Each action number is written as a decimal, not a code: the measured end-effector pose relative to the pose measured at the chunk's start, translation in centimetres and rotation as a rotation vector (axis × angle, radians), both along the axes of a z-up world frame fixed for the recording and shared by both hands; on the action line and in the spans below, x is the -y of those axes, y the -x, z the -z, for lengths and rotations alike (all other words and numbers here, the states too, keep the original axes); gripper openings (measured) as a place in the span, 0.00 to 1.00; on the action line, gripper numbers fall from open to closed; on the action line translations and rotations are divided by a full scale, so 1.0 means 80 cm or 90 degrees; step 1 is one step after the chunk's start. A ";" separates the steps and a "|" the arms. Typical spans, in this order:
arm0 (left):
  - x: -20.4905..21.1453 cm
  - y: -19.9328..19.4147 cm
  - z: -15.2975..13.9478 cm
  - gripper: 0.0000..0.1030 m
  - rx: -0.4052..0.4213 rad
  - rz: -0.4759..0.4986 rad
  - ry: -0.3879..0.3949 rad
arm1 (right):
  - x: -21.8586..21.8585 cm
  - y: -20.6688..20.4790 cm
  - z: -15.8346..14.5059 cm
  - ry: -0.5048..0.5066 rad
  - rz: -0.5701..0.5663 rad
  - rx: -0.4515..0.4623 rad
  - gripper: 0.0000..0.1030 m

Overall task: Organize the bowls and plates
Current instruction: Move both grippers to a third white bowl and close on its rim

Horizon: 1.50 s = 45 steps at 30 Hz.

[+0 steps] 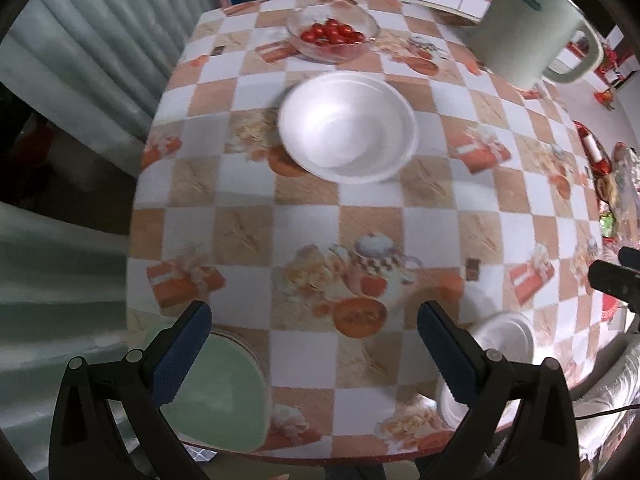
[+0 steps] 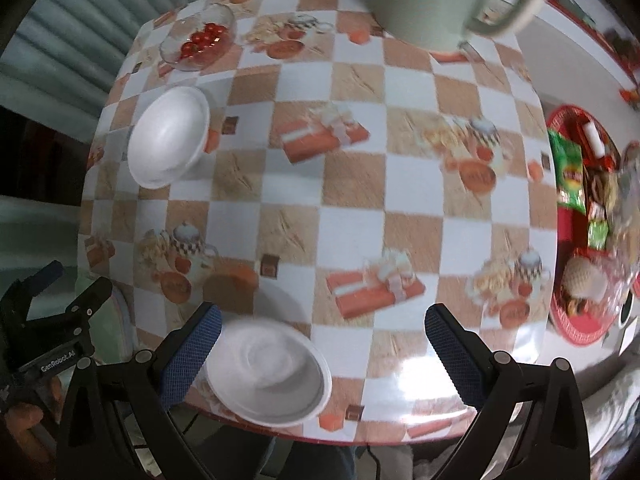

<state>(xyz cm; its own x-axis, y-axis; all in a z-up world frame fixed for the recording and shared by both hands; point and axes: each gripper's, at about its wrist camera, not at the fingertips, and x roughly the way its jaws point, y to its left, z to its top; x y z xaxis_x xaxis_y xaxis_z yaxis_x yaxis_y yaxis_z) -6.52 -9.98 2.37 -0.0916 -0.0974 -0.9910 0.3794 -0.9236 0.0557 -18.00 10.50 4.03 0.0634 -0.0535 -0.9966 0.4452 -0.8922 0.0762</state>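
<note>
We log the table (image 1: 248, 232) first: round-edged, covered in a glossy checked cloth of white and tan squares printed with orange gift boxes and teapots. At its far right stands a pale green jug (image 1: 528, 28) with a handle, upright. A red tray (image 2: 576, 320) of snack packets sits at the table's right edge.

Task items, by size. A pale green plate (image 1: 224, 396) lies at the near left edge, partly under the left claw (image 1: 314, 354); a second rim shows just beneath it, so we read it as stacked. A white bowl (image 1: 348, 126) sits upright near the table's middle-left, matte, foam-like, with a double rim that suggests two nested bowls; we cannot confirm. A smaller white bowl (image 2: 270, 372) rests at the near edge, upright, blurred, just beside the left finger of the right claw (image 2: 322, 358). A clear glass bowl (image 1: 334, 36) of cherry tomatoes (image 1: 332, 34) stands beyond the middle bowl, apart from it.

Left claw: jaws spread wide, holding nothing. Right claw: likewise spread wide and empty
</note>
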 end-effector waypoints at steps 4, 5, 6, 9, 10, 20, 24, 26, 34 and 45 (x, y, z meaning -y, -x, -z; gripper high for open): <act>0.019 0.015 0.001 1.00 0.003 -0.016 0.005 | 0.026 0.016 0.005 -0.002 -0.022 0.002 0.99; 0.025 0.019 0.002 1.00 0.001 -0.022 0.005 | 0.035 0.021 0.007 -0.002 -0.029 0.004 0.99; 0.030 0.024 0.002 1.00 0.000 -0.029 0.004 | 0.040 0.025 0.008 -0.002 -0.035 0.004 0.99; 0.044 0.040 0.007 1.00 0.003 -0.051 0.010 | 0.059 0.036 0.014 -0.002 -0.046 0.006 0.99; 0.049 0.045 0.010 1.00 0.006 -0.058 0.009 | 0.066 0.040 0.016 0.000 -0.047 0.009 0.99; 0.085 0.090 0.043 1.00 0.010 -0.104 -0.007 | 0.129 0.073 0.060 0.017 -0.047 0.035 0.99; 0.095 0.106 0.053 1.00 0.012 -0.101 0.013 | 0.148 0.089 0.077 0.024 -0.031 0.041 0.99; 0.100 0.115 0.058 1.00 0.013 -0.099 0.021 | 0.154 0.095 0.084 0.027 -0.022 0.043 0.99; 0.114 0.140 0.088 1.00 0.027 -0.091 0.036 | 0.181 0.114 0.116 0.025 -0.012 0.055 0.99; 0.125 0.159 0.121 0.96 0.050 -0.065 0.050 | 0.200 0.121 0.148 0.026 -0.016 0.064 0.89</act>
<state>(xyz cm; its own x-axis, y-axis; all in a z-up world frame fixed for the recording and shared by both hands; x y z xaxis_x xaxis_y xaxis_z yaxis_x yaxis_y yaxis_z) -19.24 -20.01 -7.29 -0.0003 -0.1800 -0.9837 0.4624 -0.8722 0.1595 -27.70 -5.53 -7.81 0.1650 -0.0915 -0.9820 0.4552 -0.8762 0.1581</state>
